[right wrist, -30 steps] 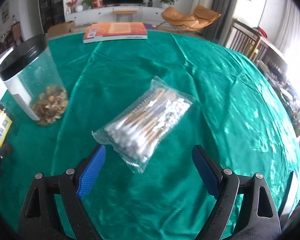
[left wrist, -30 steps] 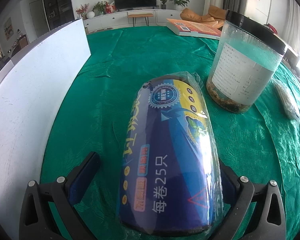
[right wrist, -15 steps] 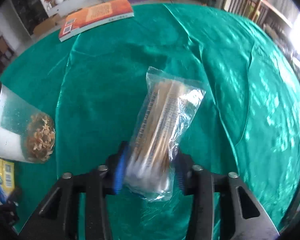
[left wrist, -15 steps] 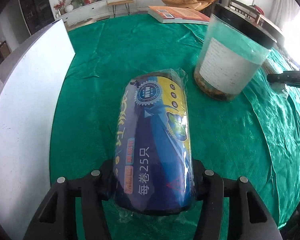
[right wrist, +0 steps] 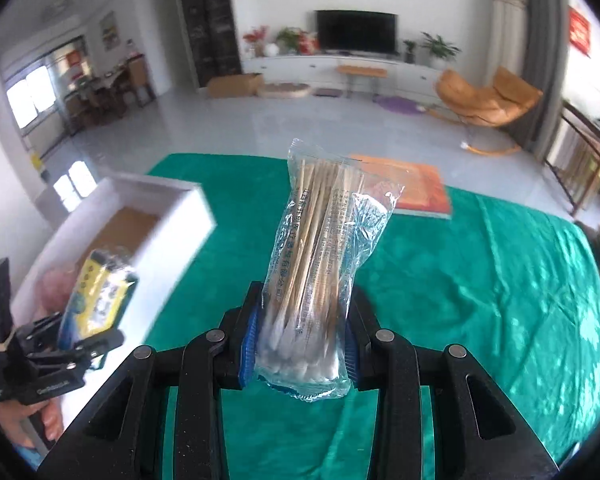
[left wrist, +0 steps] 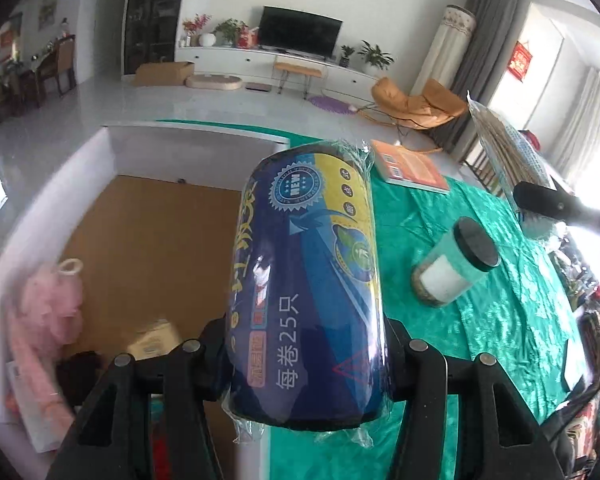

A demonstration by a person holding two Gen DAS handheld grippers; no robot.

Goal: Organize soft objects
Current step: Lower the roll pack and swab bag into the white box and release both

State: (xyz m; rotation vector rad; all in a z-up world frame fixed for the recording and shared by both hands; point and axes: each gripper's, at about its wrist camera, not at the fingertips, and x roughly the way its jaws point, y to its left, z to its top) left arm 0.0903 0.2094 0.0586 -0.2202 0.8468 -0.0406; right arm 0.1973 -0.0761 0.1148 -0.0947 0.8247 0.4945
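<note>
Carrying: both soft packs are being held clear of the green tablecloth (right wrist: 480,280) on the way to the white box (left wrist: 112,148).
Left gripper (left wrist: 306,344): its jaws are clamping the blue roll pack (left wrist: 304,280), which is hanging over the box's right wall, box floor lying at nine o'clock of it.
Right gripper (right wrist: 302,344): it is pinching the cotton swab bag (right wrist: 320,264) by its lower end, the box sitting at ten o'clock.
Next move: judging by this, each pack is needing to travel over the box opening and descend beside the pink item (left wrist: 48,308) before release.
Change: a second ago both packs were lying on the cloth between wide jaws; now both are gripped and raised.
Staying put: the jar (left wrist: 456,268) and the orange book (right wrist: 412,192).
</note>
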